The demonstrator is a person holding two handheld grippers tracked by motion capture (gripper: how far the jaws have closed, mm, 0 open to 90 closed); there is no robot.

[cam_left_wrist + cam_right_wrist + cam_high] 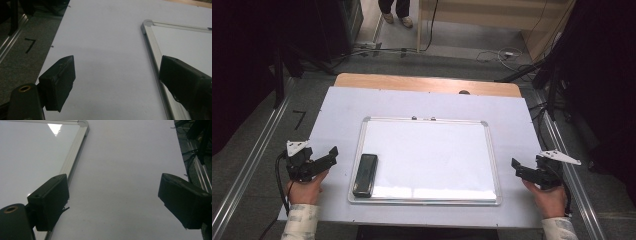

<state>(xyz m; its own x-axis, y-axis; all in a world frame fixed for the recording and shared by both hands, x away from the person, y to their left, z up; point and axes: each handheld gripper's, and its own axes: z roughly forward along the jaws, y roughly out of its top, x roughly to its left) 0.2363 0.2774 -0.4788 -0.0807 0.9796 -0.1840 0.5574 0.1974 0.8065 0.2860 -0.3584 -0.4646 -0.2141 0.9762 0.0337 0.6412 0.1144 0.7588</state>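
Between the spread jaws of the left hand-held gripper (324, 159) lies nothing but bare white tabletop (337, 107); its own view shows both pads well apart, the right one hanging over the whiteboard's (432, 150) metal frame. That gripper sits just off the board's left edge, low over the tabletop, and the eraser (365, 174) is the nearest thing to it, lying on the board's writing surface in the left near corner, long side running along the frame and close to it. The right hand-held gripper (524, 172) mirrors this on the far side: jaws apart, nothing between them, near the board's right edge, with the frame (75, 152) passing by its left pad. Both hands rest at the near corners of the tabletop. The board looks clean, with only glare near its front edge. Judged from here, the likely next move is the left gripper going for the eraser, and the risks sit in that reach. The raised frame stands between gripper and eraser, so a low, sideways approach could catch a pad on it and shove the whole board, which lies loose on the tabletop. The eraser lies close against the frame, leaving little room for the outer pad; a grip taken off-centre or on one end could let it pivot or slip out.
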